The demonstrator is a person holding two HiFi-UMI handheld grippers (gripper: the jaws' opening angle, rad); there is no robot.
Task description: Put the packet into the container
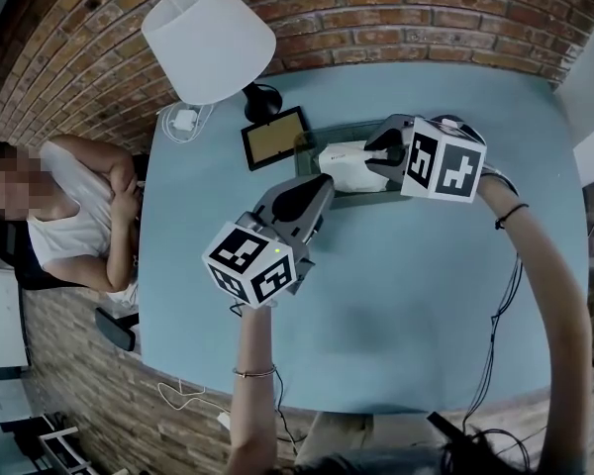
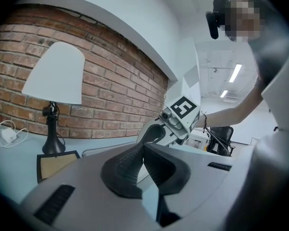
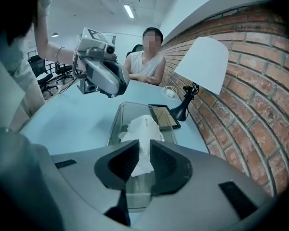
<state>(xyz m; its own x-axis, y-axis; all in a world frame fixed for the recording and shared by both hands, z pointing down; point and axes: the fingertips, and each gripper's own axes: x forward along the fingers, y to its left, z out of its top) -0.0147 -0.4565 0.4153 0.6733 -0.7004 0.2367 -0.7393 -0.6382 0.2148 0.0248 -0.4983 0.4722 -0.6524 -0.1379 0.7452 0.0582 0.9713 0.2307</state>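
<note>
While the right gripper (image 3: 143, 150) pinches the packet (image 3: 143, 126), it hangs over the container (image 3: 114, 119).
Looks light, soft, crinkly; an edge hold suits it. Left gripper (image 2: 143, 147) closed, empty.

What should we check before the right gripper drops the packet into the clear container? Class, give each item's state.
1. Right gripper shut on packet: ok.
2. Packet over container: ok.
3. Container upright, open-topped: ok.
4. Left gripper shut, empty: ok.
5. Left gripper clear of container rim: cannot tell; close in head view.
6. Picture frame outside container: ok.
</note>
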